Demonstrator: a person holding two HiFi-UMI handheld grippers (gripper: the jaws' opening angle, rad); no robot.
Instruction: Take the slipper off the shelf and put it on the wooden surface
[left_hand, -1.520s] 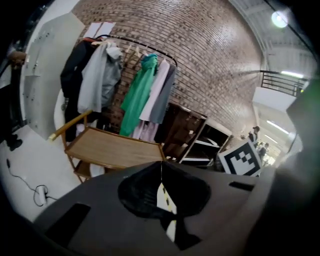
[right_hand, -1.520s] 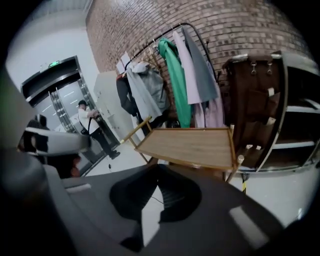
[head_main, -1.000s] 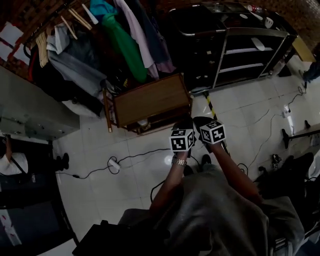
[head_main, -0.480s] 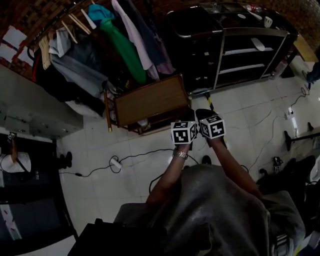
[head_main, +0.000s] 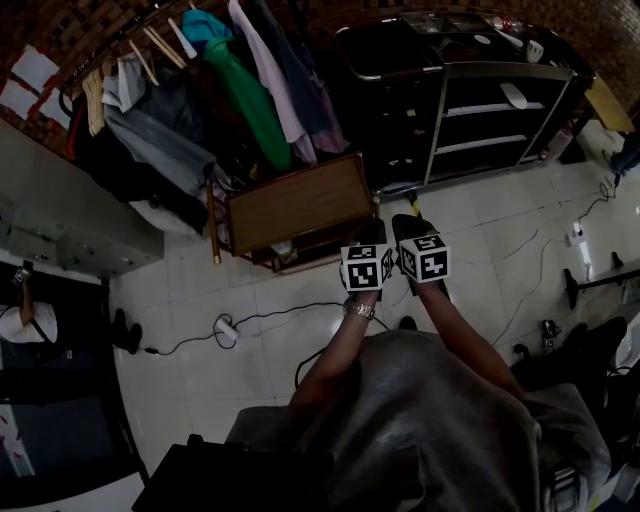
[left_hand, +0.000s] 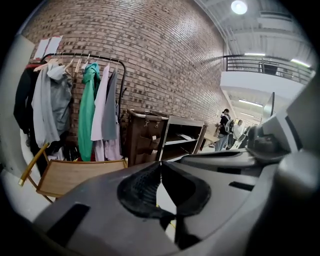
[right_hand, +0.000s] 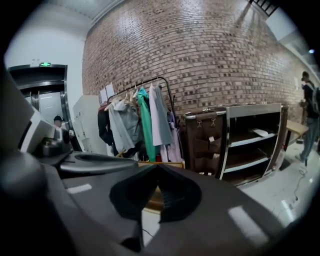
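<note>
A pale slipper (head_main: 513, 95) lies on an upper board of the black metal shelf (head_main: 500, 110) at the back right; the right gripper view shows the slipper (right_hand: 260, 132) on that same board. The wooden surface (head_main: 290, 205) is a low brown table left of the shelf, and this wooden surface (left_hand: 75, 175) sits below the clothes in the left gripper view. Both grippers hover side by side over the floor just in front of the table. My left gripper (head_main: 371, 234) is shut and empty, its tips meeting (left_hand: 159, 164). My right gripper (head_main: 404, 226) is shut and empty too (right_hand: 157, 167).
A clothes rack (head_main: 200, 80) with hanging garments stands behind the table. A dark cabinet (head_main: 385, 90) sits between the rack and the shelf. Cables and a power strip (head_main: 228, 327) lie on the white tiled floor. A person (head_main: 25, 320) is at the far left.
Both grippers have drifted slightly forward toward the table, staying shut. The person at the far left has shifted position.
</note>
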